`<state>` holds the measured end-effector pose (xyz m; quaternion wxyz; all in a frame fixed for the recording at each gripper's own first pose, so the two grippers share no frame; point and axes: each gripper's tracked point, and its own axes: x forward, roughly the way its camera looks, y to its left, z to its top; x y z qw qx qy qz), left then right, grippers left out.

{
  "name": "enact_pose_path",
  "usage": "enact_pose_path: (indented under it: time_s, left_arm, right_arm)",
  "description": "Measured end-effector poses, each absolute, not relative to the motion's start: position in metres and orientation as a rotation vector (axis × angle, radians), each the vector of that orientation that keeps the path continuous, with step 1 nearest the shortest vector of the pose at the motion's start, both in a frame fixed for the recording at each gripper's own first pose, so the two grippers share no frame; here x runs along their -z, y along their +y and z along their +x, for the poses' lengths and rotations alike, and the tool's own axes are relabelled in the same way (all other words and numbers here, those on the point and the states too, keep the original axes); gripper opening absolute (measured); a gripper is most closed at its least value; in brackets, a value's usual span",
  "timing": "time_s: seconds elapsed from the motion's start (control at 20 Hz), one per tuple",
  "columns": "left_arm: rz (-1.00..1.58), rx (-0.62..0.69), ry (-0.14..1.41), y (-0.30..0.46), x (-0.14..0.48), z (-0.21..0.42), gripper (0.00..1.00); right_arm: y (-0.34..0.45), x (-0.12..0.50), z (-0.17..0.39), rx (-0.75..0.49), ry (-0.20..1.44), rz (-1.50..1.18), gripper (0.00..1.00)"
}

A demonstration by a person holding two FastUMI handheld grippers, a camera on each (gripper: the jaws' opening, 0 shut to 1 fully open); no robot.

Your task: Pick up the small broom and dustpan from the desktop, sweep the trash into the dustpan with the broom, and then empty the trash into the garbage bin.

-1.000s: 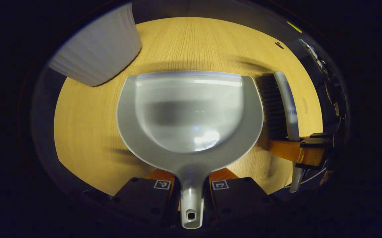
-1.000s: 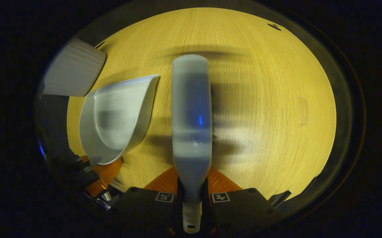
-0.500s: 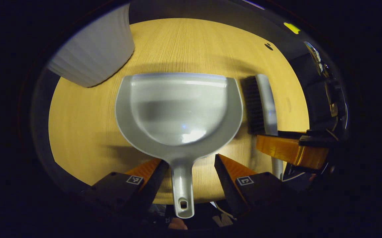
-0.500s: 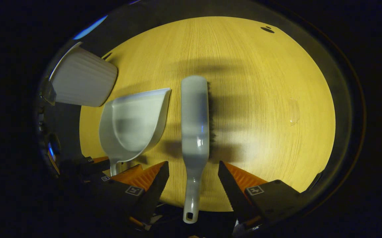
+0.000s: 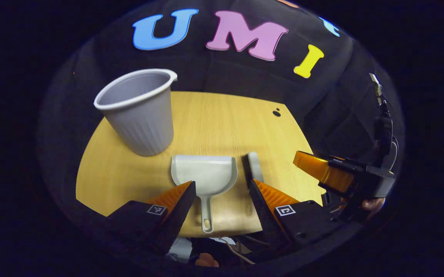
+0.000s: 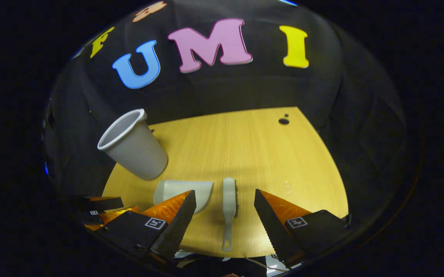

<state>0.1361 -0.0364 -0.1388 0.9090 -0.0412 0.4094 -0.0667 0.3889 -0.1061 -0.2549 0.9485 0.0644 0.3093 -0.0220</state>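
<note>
Now both tongs are wide open and hold nothing. The left tongs (image 5: 222,188) hang above the near edge of the counter (image 5: 214,119), and the dustpan's handle shows in the gap between their fingers. Each finger has a small square black-and-white marker on it; there are no words to read on them.

The dustpan (image 5: 204,175) lies flat on the counter, with its handle pointing toward the near edge. The broom (image 5: 254,167) lies just beside it on the right, partly hidden behind one finger. A ribbed grey bin (image 5: 139,109) shaped like a cup stands upright behind the dustpan, toward the left.

In the right gripper view, the right tongs (image 6: 225,196) hang over the broom (image 6: 228,204), which lies between their fingers without touching them. The dustpan (image 6: 179,188) is to its left, partly behind one finger. The bin (image 6: 133,148) stands farther back on the left. No brand or label can be read on any of these things.
</note>
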Motion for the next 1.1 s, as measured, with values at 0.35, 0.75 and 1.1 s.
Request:
enact_pose_path:
  time_s: [0.35, 0.75, 1.1]
  left_arm:
    - [-0.009, 0.24, 0.562, -0.032, 0.027, 0.139, 0.86]
    - [0.086, 0.262, 0.222, -0.008, -0.046, 0.12, 0.84]
    - [0.022, 0.096, 0.079, -0.004, -0.073, 0.106, 0.83]
  right_arm:
    - [-0.058, 0.17, 0.393, -0.049, 0.403, 0.098, 0.97]
    - [-0.019, 0.068, 0.367, 0.032, 0.124, 0.049, 0.97]
    - [-0.049, 0.053, 0.358, 0.023, 0.065, 0.081, 0.97]
